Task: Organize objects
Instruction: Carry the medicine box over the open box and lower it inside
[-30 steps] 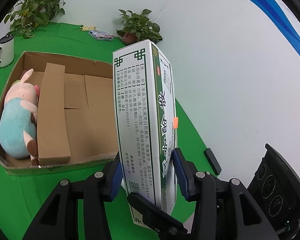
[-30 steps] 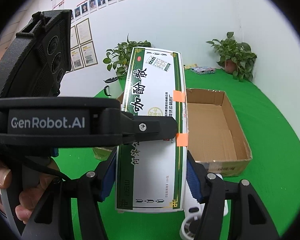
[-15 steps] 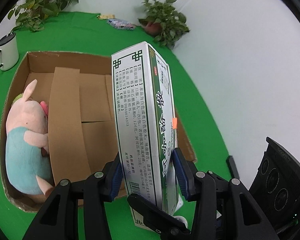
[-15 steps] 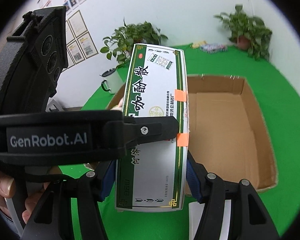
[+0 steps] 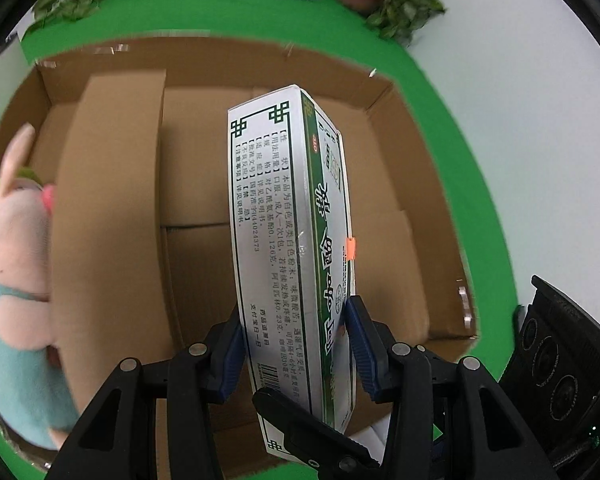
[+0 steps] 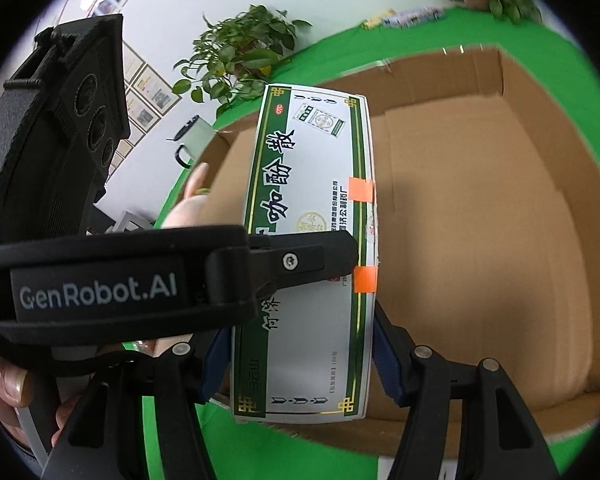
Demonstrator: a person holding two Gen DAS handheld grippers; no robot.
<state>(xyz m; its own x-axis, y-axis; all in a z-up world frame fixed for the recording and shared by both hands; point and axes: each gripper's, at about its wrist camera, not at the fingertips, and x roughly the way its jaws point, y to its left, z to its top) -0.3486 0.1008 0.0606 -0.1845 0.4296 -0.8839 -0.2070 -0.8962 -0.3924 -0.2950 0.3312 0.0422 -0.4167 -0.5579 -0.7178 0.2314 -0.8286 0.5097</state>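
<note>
A white and green medicine box (image 5: pixel 284 240) with Chinese print and orange tape tabs is held by both grippers above the open cardboard box (image 5: pixel 384 92). My left gripper (image 5: pixel 294 344) is shut on its narrow sides. My right gripper (image 6: pixel 300 356) is shut on it as well, with the box's broad face (image 6: pixel 304 208) toward the camera. The left gripper's body crosses the right wrist view. The cardboard box (image 6: pixel 500 240) lies below on a green cloth.
A pink and teal plush pig (image 5: pixel 16 272) lies at the left inside the cardboard box, beside an upright cardboard flap (image 5: pixel 108 220). Potted plants (image 5: pixel 388 4) and a mug (image 6: pixel 194 138) stand on the green table (image 5: pixel 228 8). White walls lie behind and to the right.
Both grippers have carried the medicine box forward from in front of the cardboard box to above its inside. The grip has not changed.
</note>
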